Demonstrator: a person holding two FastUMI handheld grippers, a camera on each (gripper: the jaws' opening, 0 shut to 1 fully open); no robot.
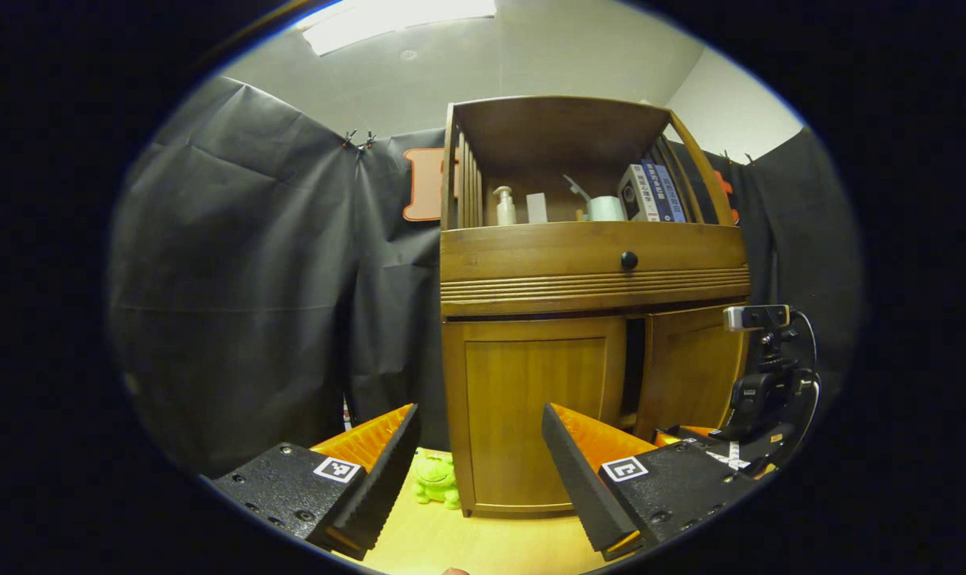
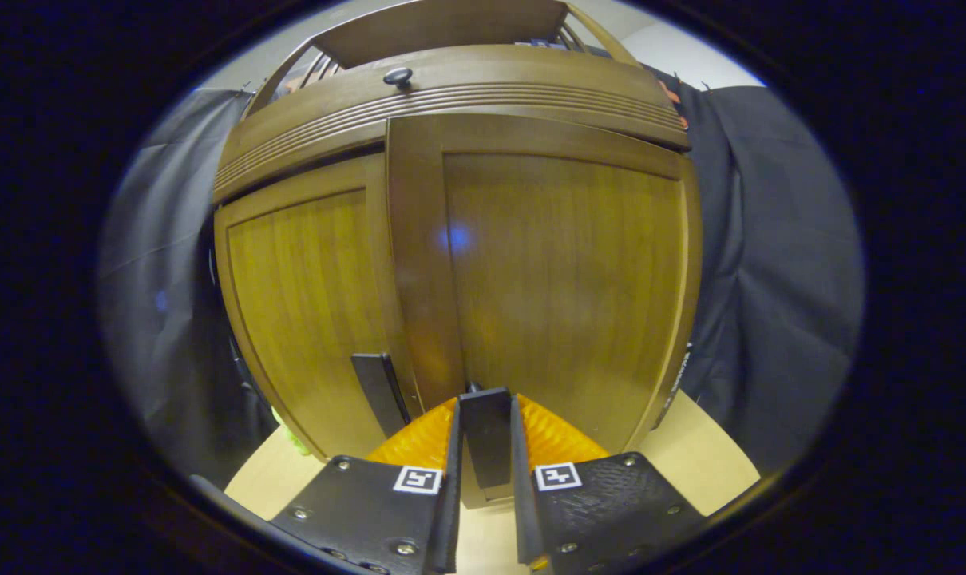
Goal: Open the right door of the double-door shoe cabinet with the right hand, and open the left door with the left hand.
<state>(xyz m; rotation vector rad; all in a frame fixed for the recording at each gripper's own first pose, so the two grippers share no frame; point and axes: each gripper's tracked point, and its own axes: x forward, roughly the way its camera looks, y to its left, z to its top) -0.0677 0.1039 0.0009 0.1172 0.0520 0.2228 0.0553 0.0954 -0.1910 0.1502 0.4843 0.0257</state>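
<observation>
The wooden shoe cabinet (image 1: 595,271) stands on a light wooden surface. Its left door (image 1: 523,383) is closed, while the right door (image 1: 690,367) stands ajar with a dark gap between the two. My left gripper (image 1: 479,415) is open, a short way in front of the left door and touching nothing. In the right gripper view the right door (image 2: 563,271) looms close, and my right gripper (image 2: 487,415) is shut on its dark handle (image 2: 487,435). The left door's handle (image 2: 379,391) sits just to the left. The right gripper (image 1: 675,435) also appears at the right door's lower edge.
A green toy frog (image 1: 437,479) lies at the cabinet's left foot. Above the doors is a drawer with a black knob (image 1: 629,260). The open shelf holds a pump bottle (image 1: 504,206) and books (image 1: 651,192). Black cloth walls surround the cabinet.
</observation>
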